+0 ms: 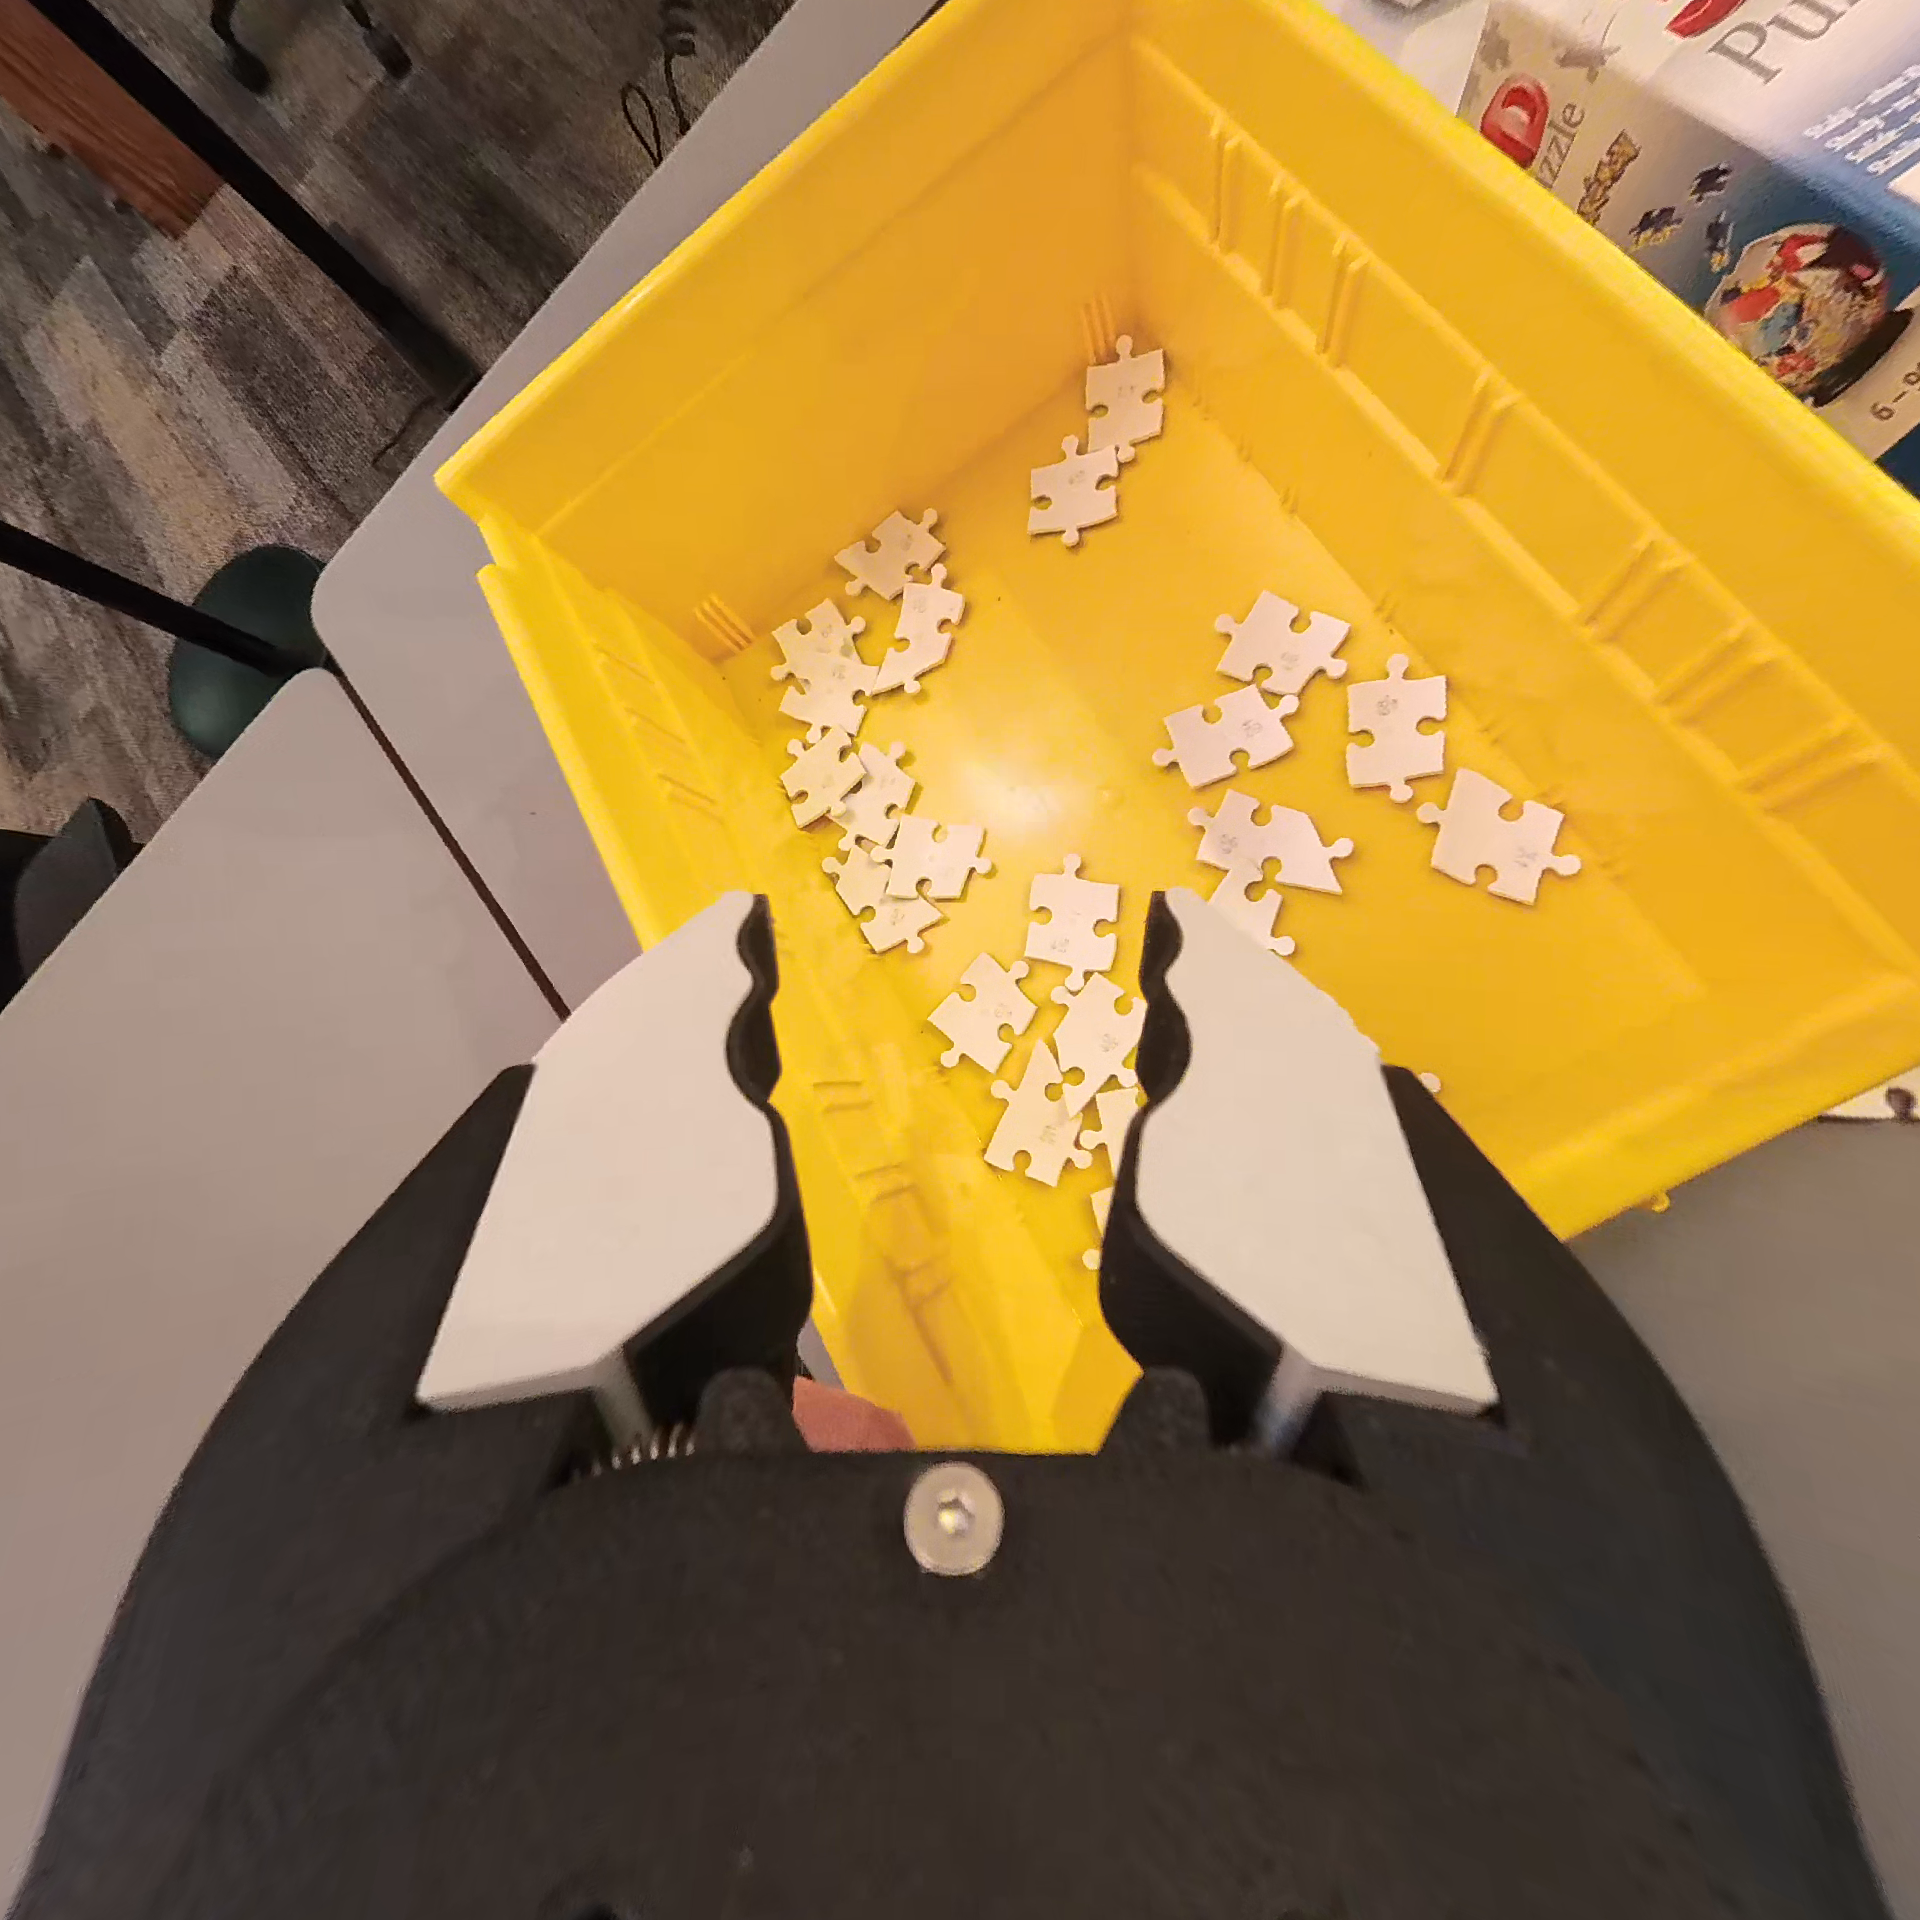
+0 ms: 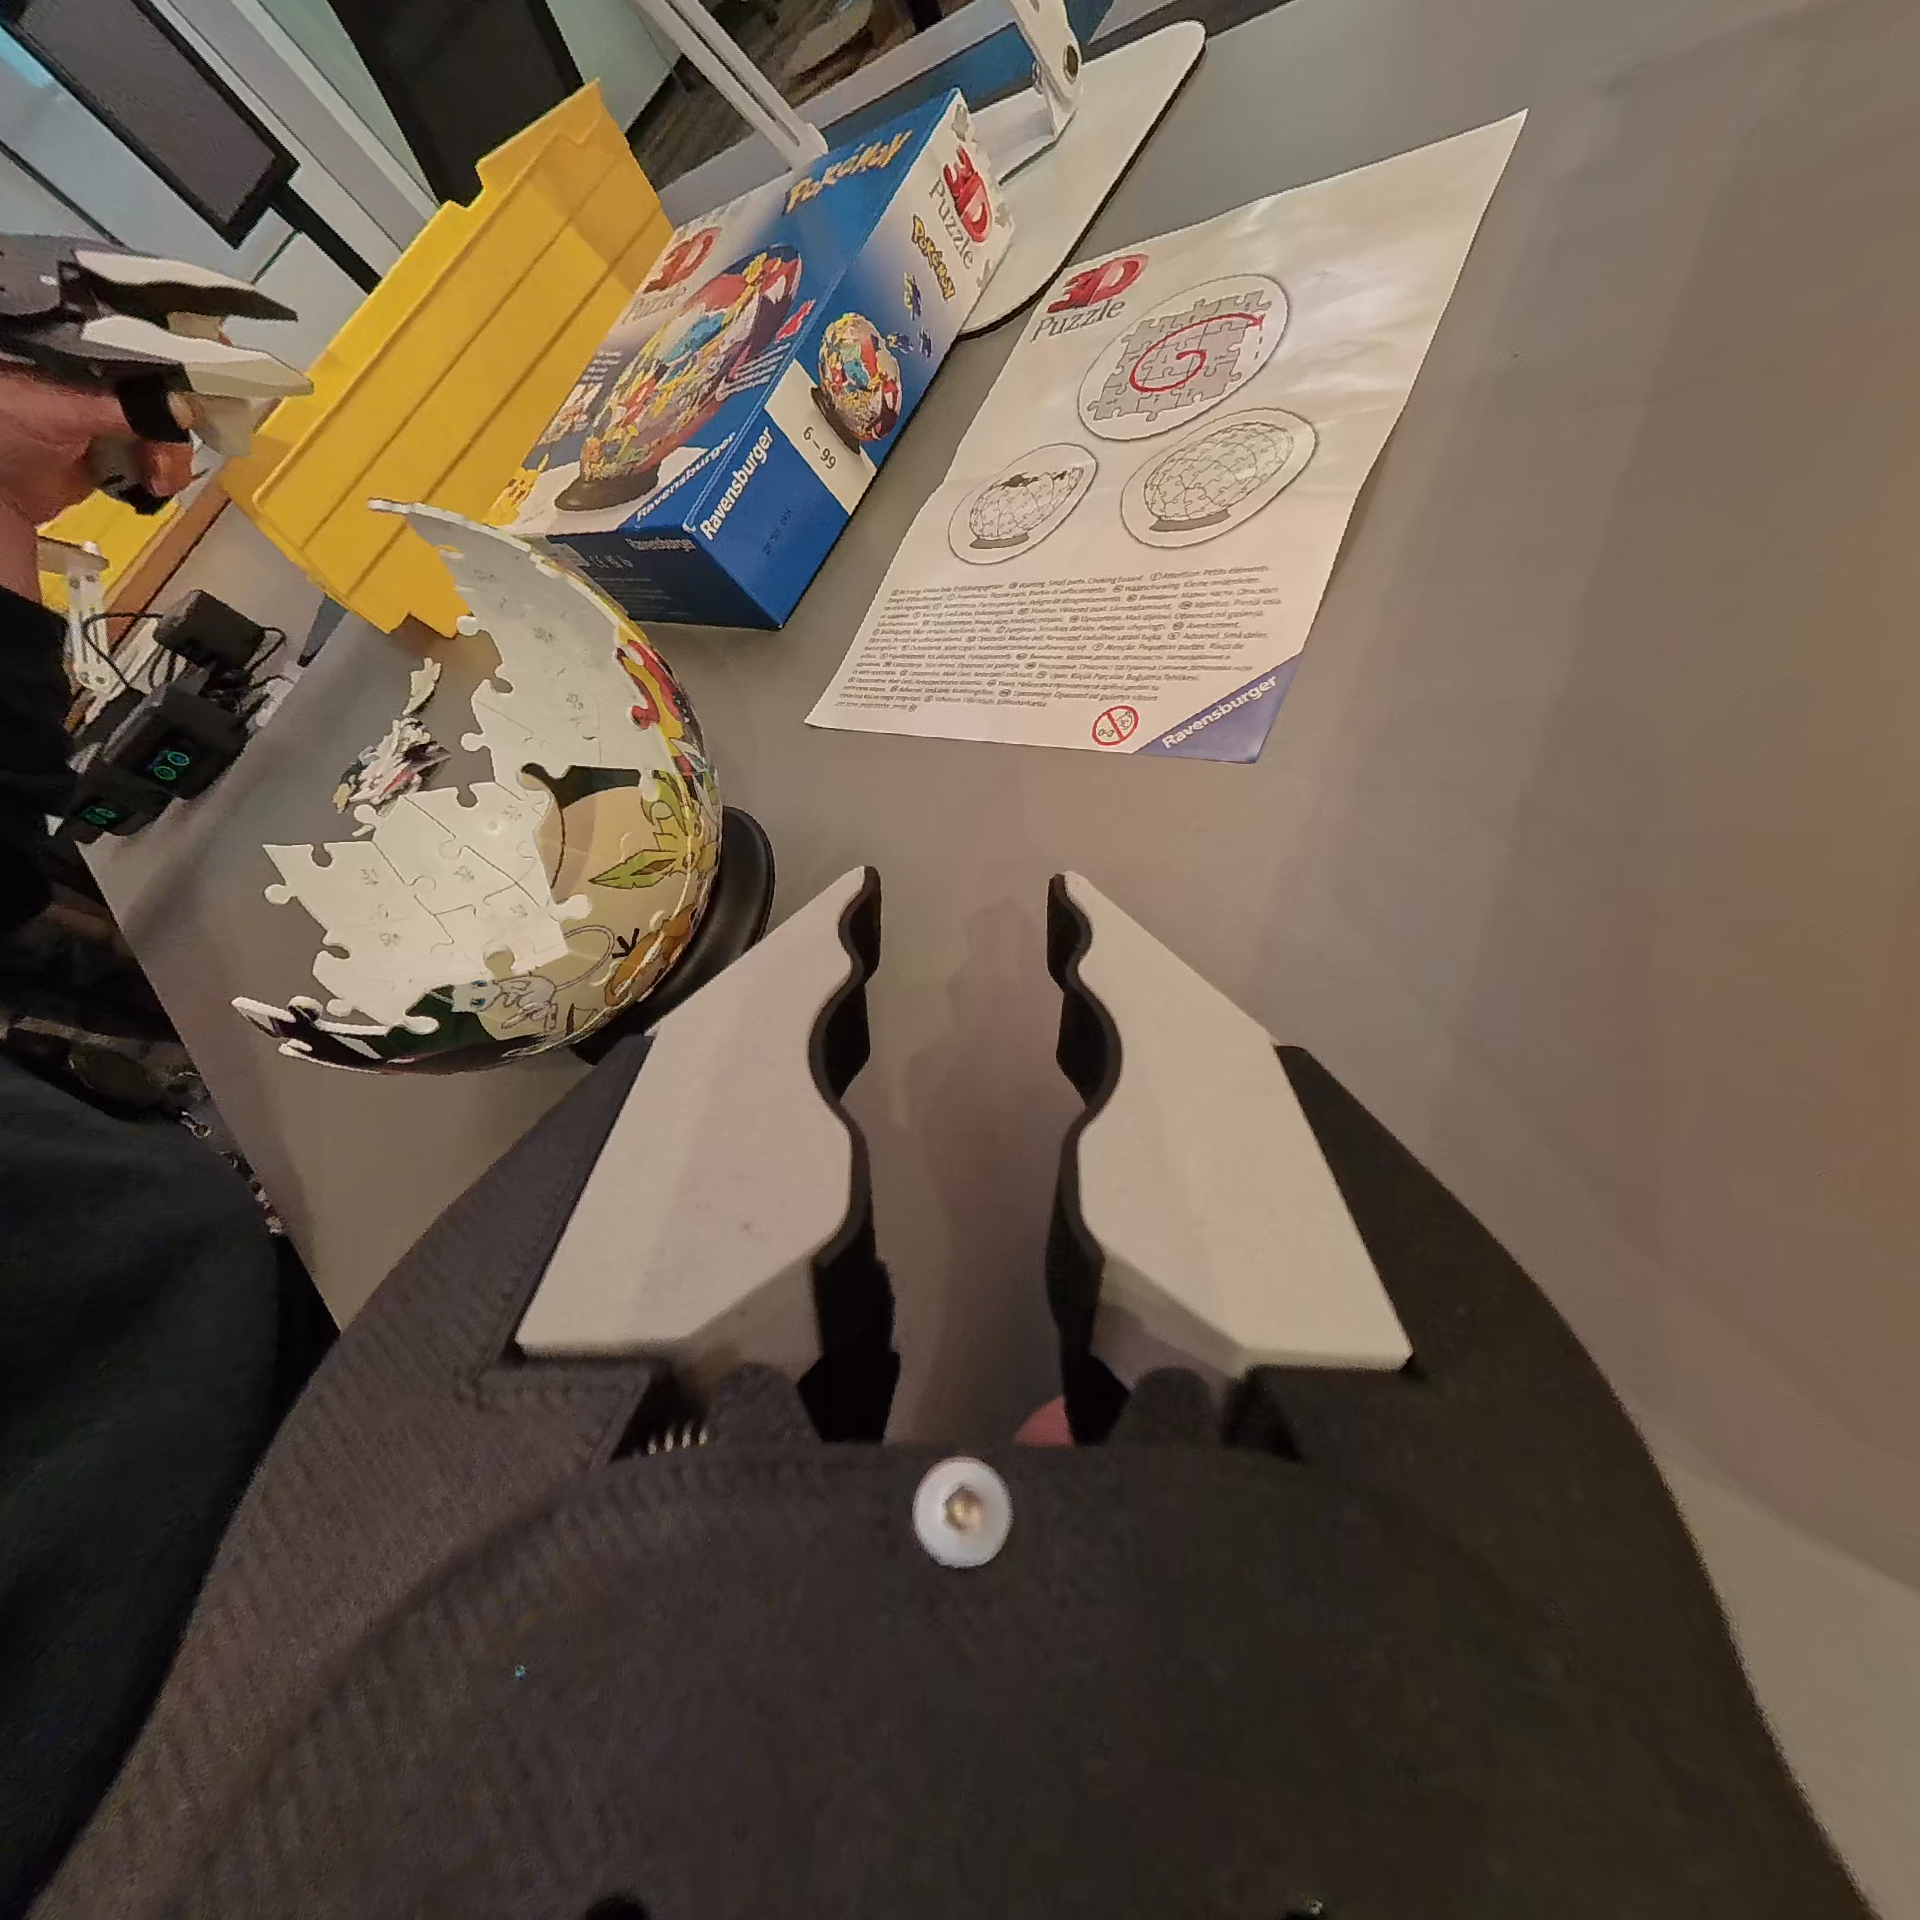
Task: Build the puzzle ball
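Note:
A yellow bin (image 1: 1558, 499) holds several loose white puzzle pieces (image 1: 1070, 920), face down. My left gripper (image 1: 956, 914) is open and empty above the bin's near rim, over the pieces. A partly built colourful puzzle ball (image 2: 530, 810) sits on a black stand (image 2: 727, 904) on the grey table, its top open, white inner faces showing. My right gripper (image 2: 961, 894) is open and empty, low over bare table right of the ball. The left gripper (image 2: 197, 343) also shows far left in the right wrist view, above the bin (image 2: 457, 343).
A blue puzzle box (image 2: 790, 416) lies between bin and an instruction sheet (image 2: 1174, 478). A few loose pieces (image 2: 390, 769) lie on the table by the ball. A white lamp base (image 2: 1081, 156) stands at the back. Chargers and cables (image 2: 156, 727) sit at the left edge. Some 60 cm of space lies between my two pairs of fingers.

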The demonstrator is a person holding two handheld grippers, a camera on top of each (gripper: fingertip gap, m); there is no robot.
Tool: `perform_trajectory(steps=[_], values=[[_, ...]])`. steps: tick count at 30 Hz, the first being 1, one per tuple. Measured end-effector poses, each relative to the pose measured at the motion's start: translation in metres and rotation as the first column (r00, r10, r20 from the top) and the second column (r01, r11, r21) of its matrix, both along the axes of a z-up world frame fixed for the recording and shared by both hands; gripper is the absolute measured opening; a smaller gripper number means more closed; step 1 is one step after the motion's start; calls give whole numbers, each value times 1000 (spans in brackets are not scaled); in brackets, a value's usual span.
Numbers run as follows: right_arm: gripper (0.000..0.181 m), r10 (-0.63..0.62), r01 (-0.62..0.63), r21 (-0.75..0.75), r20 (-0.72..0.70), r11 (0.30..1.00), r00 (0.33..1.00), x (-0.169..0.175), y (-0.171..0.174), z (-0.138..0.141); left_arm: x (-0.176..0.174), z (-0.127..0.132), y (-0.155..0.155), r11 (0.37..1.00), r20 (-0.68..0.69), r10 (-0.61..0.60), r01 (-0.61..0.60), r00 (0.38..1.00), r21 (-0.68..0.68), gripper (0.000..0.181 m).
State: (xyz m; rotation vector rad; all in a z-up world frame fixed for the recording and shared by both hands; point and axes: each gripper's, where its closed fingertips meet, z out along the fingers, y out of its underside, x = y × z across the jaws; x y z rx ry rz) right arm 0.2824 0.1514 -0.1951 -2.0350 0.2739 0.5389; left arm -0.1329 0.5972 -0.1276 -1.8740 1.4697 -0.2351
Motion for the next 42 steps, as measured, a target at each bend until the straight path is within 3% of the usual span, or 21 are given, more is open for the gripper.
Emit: perform_trajectory(steps=[21,42], values=[[30,-30,29,-37,-45,999,999,6,2,-5,-20,17,-7,999,172,13,-20,985,36,61],[29,-33,29,-52,-66,998,997,7,2,-7,-42,14,-11,998,158,20,-29,987,51,56]])
